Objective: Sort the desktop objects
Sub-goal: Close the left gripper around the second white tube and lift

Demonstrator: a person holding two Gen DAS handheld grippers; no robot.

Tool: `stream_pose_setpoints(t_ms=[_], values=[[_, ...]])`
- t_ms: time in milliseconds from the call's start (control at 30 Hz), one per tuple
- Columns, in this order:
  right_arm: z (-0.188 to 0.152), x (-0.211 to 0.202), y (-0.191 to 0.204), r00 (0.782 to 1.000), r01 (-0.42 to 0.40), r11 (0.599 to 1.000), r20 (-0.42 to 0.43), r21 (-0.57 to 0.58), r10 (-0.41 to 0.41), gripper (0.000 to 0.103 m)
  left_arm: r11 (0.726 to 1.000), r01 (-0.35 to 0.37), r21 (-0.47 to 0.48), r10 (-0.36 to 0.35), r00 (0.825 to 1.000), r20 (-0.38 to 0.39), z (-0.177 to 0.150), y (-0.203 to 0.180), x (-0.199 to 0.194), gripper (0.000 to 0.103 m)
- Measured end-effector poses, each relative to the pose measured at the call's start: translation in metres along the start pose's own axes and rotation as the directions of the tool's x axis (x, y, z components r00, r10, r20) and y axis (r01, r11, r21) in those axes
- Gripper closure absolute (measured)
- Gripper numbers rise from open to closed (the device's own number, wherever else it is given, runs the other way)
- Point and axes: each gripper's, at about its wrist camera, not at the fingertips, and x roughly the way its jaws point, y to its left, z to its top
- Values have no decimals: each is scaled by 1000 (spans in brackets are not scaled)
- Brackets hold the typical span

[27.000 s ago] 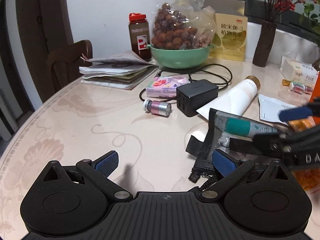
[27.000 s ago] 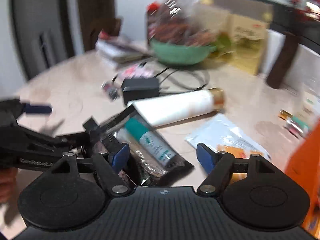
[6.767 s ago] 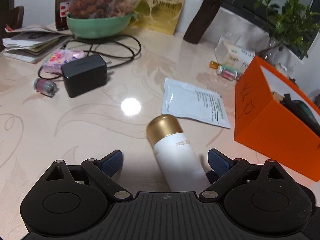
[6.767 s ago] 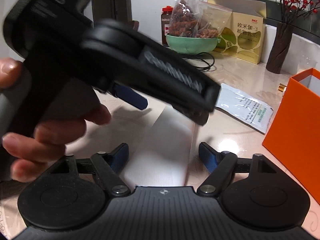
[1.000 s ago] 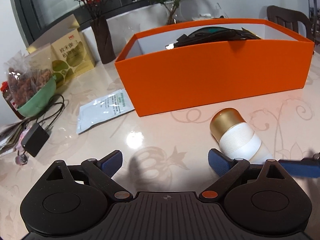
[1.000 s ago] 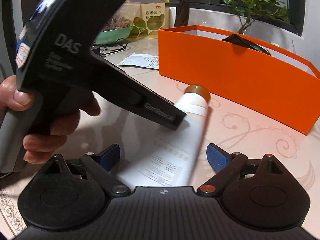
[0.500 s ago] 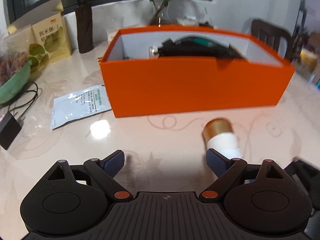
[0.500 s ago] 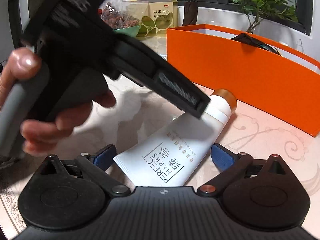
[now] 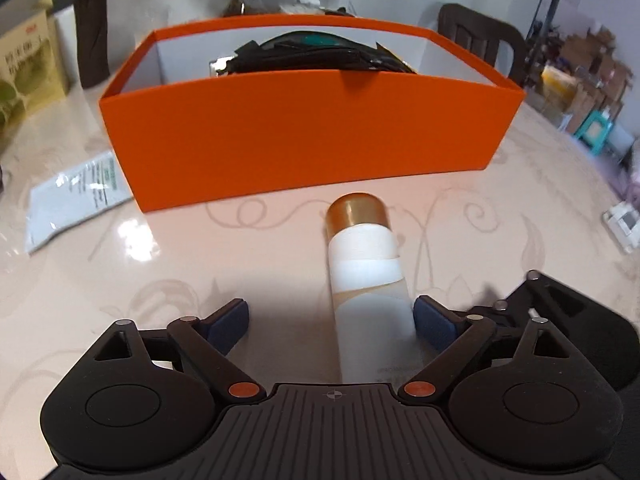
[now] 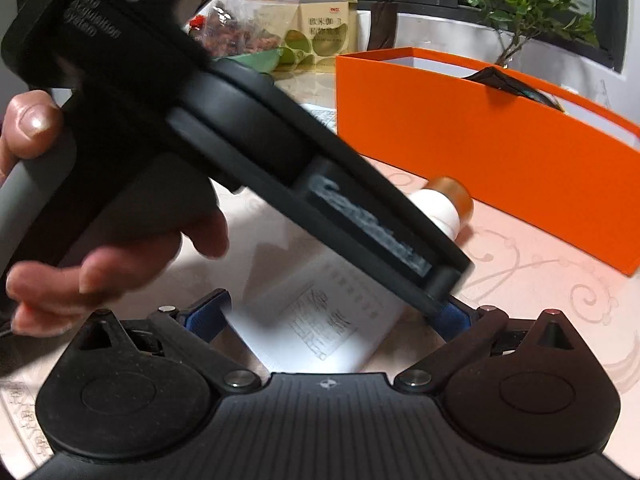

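The orange box (image 9: 304, 136) is filling the upper middle of the left view, its dark contents half hidden behind the front wall. Below it the white tube (image 9: 368, 280) is lying on the table (image 9: 100, 264), its lower end cut off. The left gripper (image 9: 330, 320) is closing in, jaws wide, right pad beside the tube. The right gripper (image 10: 324, 316) is gaping wide around the blurred tube (image 10: 320, 320); contact unclear.
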Motion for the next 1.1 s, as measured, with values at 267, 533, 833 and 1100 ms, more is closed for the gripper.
stream_pose_setpoints(t_ms=[267,533,833,1100], values=[[1,-8,0,999,19,1000,38,20,-19,70,990,-83,113,80,996,29,1,-18,1,69],[-1,-9,3,999,14,1000,43,14,-14,78,994,-84,72,80,995,55,1,-13,1,64],[-2,-27,-36,994,-72,991,86,110,63,17,994,-110,28,107,991,86,6,-2,8,51],[3,-10,-20,993,-100,980,83,173,87,17,993,-83,81,81,996,34,20,-6,16,47]])
